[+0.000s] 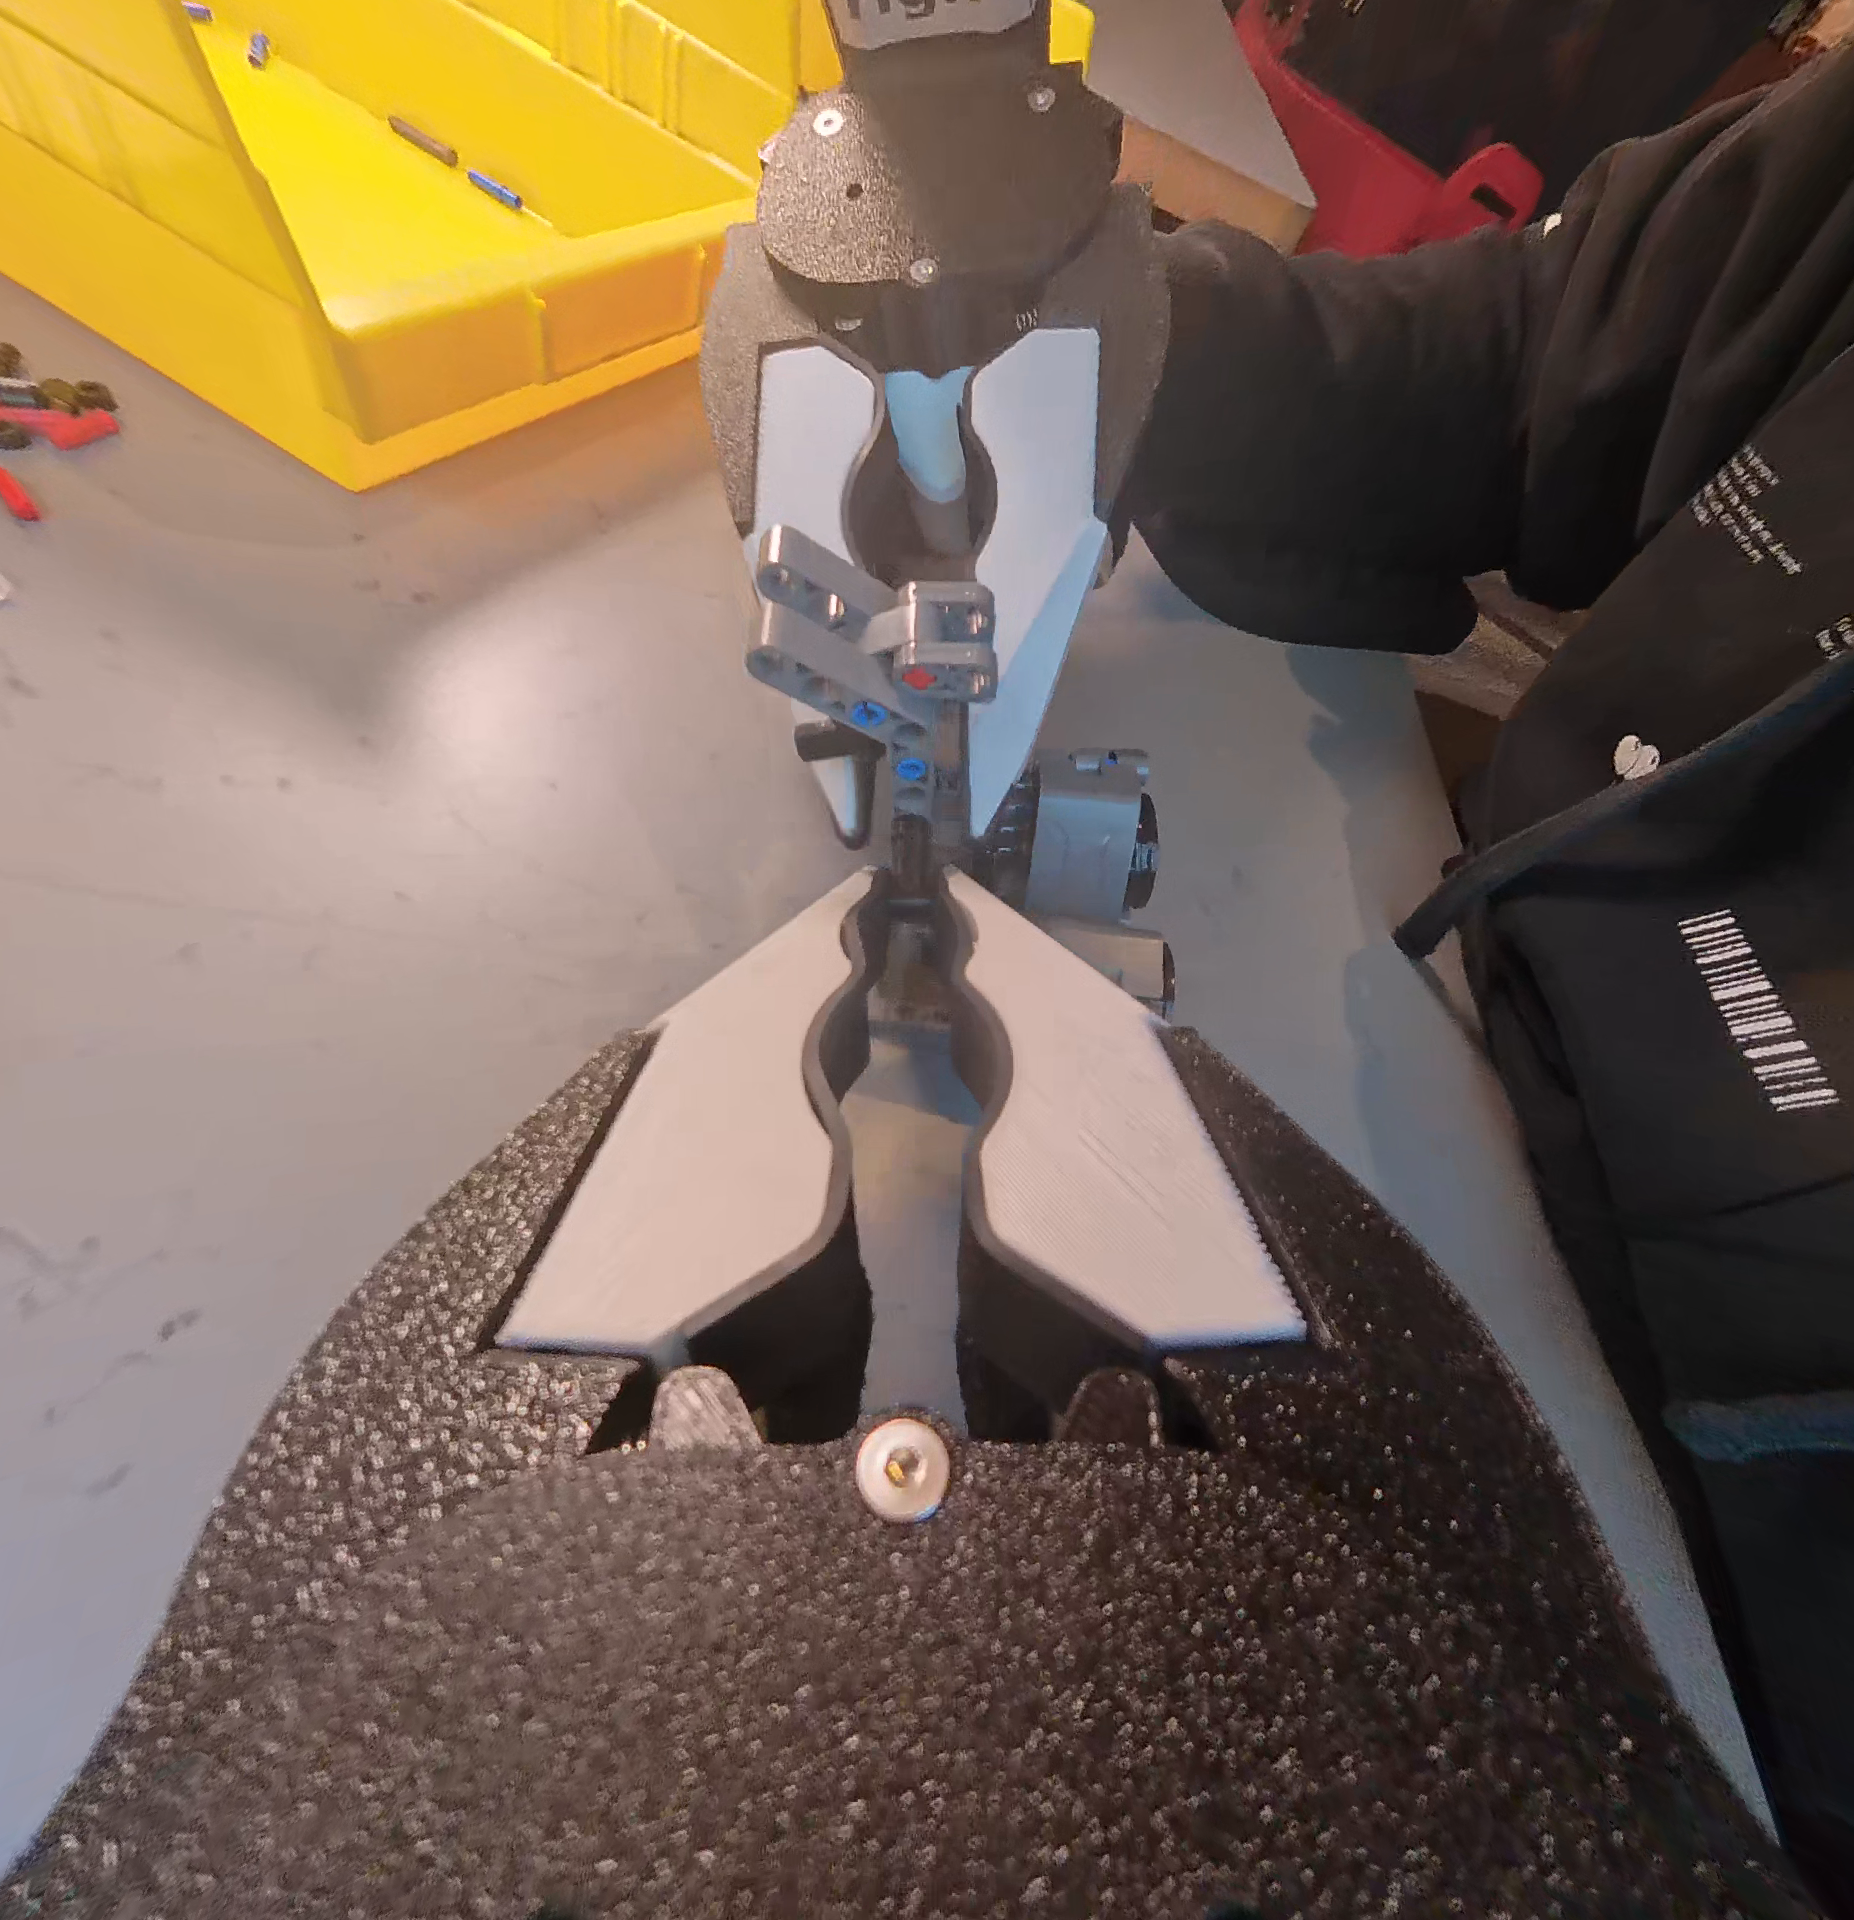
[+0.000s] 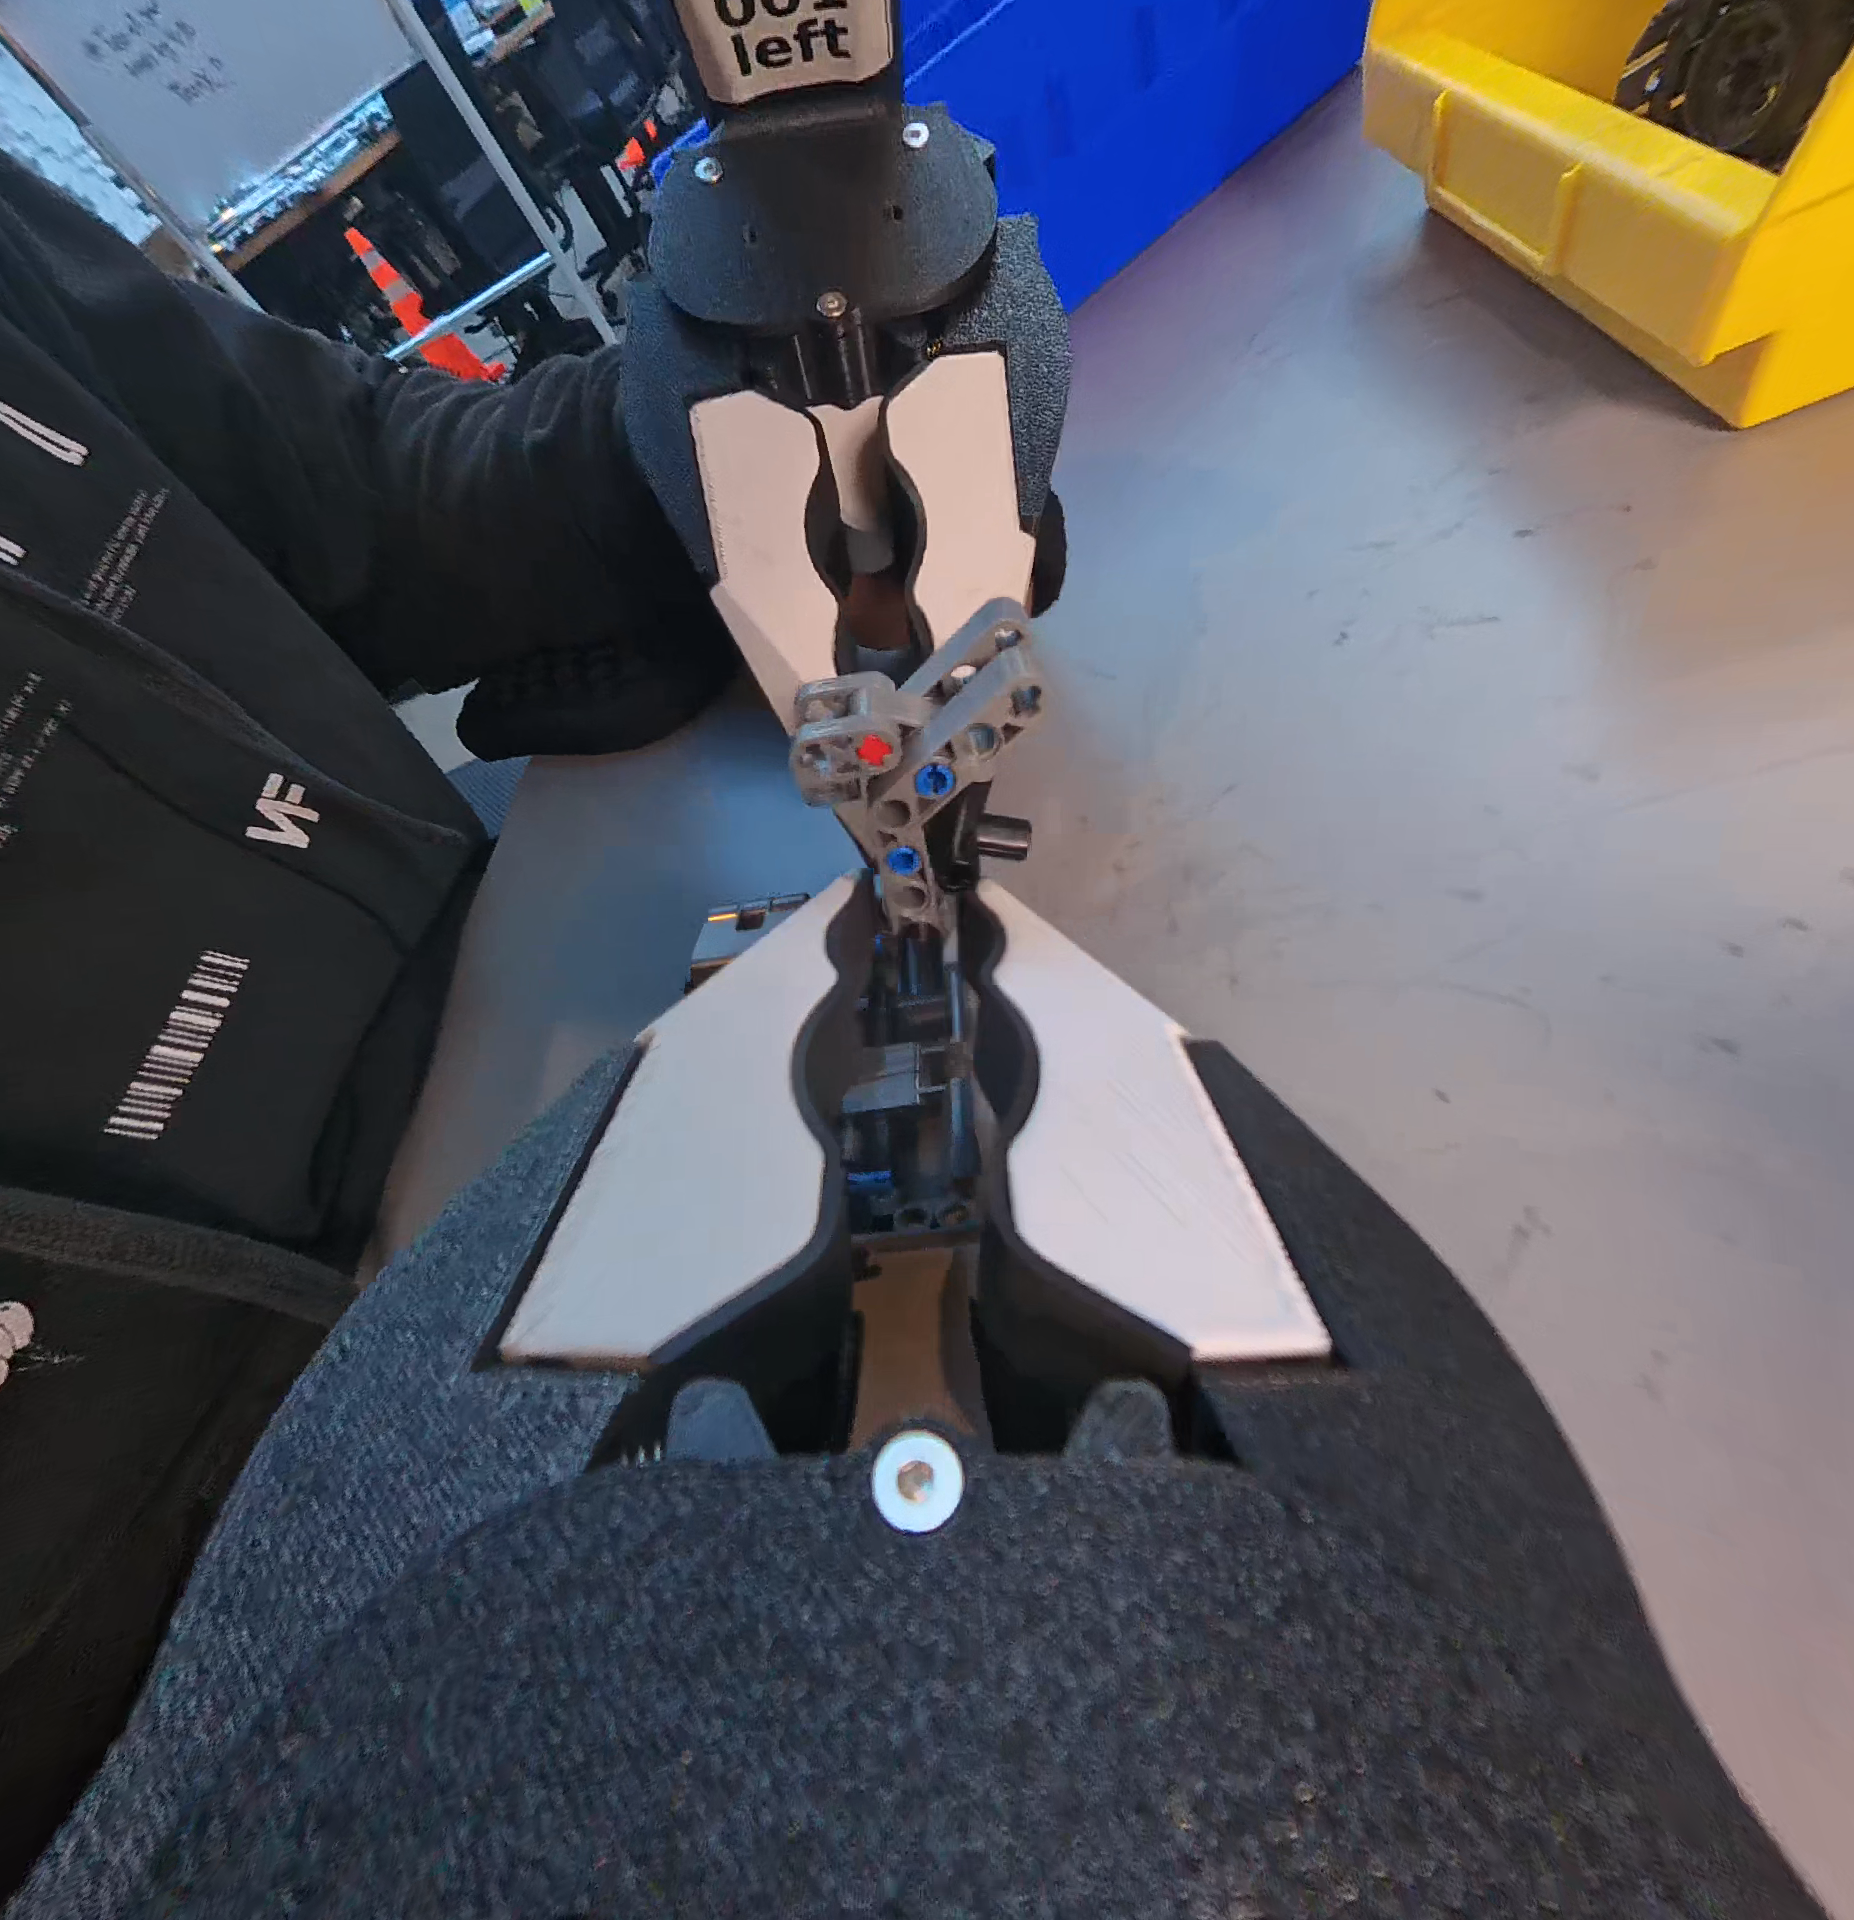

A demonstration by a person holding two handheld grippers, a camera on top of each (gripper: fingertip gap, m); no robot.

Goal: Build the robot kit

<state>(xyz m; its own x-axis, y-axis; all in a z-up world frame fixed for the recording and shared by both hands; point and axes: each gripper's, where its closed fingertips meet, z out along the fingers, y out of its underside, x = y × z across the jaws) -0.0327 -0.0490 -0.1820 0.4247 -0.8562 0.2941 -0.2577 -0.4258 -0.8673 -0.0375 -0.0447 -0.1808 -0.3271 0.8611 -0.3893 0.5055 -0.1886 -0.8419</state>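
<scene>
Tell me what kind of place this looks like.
Probably a workshop or lab bench for building with toy construction parts. Yellow parts bins and a blue bin sit on a grey worktable, loose red pieces lie nearby, and shelving with an orange traffic cone stands behind.

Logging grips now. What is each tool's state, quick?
Left tool: shut on the grey beam assembly, at its lower end.
Right tool: shut on the same grey beam assembly, from the opposite side.
</scene>
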